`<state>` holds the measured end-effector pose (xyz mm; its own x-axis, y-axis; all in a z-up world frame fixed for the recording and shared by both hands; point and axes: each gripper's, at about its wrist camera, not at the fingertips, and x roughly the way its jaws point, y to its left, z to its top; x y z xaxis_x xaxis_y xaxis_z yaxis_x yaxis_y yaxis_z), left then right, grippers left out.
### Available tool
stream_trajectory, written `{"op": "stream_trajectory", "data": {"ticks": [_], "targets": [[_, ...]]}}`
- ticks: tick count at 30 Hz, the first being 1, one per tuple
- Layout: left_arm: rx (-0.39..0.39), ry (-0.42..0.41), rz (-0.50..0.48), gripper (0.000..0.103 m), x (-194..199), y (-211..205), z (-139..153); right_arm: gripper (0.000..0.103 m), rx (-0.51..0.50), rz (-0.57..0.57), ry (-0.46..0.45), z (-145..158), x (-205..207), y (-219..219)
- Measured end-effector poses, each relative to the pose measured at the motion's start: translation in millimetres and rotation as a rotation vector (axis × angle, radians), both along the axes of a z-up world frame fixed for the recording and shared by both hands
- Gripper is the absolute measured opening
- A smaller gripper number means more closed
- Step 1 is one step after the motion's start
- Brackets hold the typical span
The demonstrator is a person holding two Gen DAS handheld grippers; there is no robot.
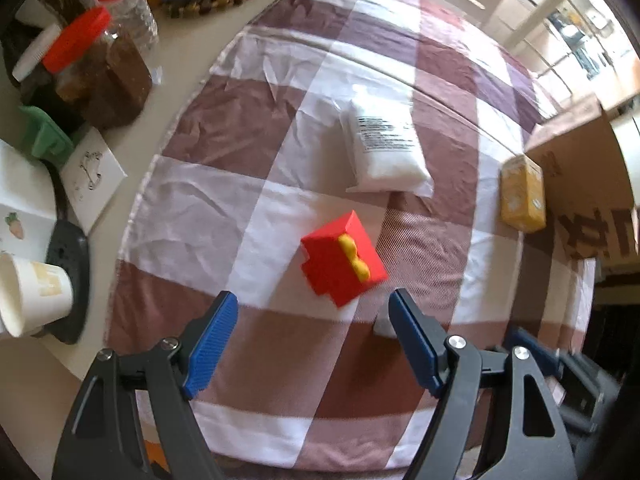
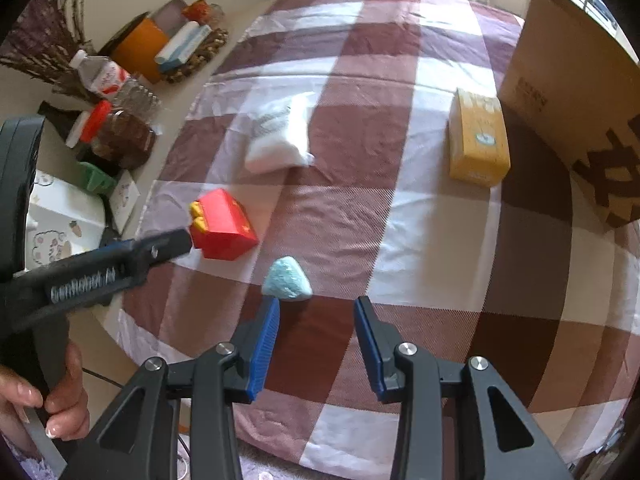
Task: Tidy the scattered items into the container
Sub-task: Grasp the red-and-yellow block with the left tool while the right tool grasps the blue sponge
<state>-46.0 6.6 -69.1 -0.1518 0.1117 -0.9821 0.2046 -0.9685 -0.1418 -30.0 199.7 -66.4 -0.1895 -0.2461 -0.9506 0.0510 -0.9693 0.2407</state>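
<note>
Left gripper (image 1: 312,312): jaws spread wide, empty, above the checked tabletop (image 1: 224,208) just short of the red box (image 1: 343,258).
Right gripper (image 2: 316,312): parted, empty, beside the pale blue lump (image 2: 287,280).
Cardboard container (image 2: 568,80): right edge, cropped.
Yellow box (image 2: 478,140): near it.
White packet (image 1: 386,148): print blurred.

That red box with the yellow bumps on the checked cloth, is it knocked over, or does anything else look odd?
The red box lies tipped on its side, yellow bumps facing sideways, just ahead of the open left claw. The white bag sits askew. Nothing looks spilled or broken.
</note>
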Motion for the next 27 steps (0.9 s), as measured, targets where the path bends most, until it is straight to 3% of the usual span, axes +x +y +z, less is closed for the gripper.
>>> {"op": "stream_trajectory", "data": {"ticks": [8, 17, 27], "targets": [[-0.007, -0.038, -0.003, 0.079, -18.3, 21.2, -26.8, 0.040, -0.028, -0.009, -0.013, -23.7, -3.7, -1.8], [0.036, -0.102, 0.031, 0.079, -23.4, 13.6, -56.4, 0.040, -0.072, 0.045, -0.019, -47.8, -15.2, -18.8], [0.008, -0.118, 0.013, 0.079, -20.9, 6.9, -70.2, 0.040, -0.068, 0.124, 0.004, -59.9, -17.5, -41.6]]}}
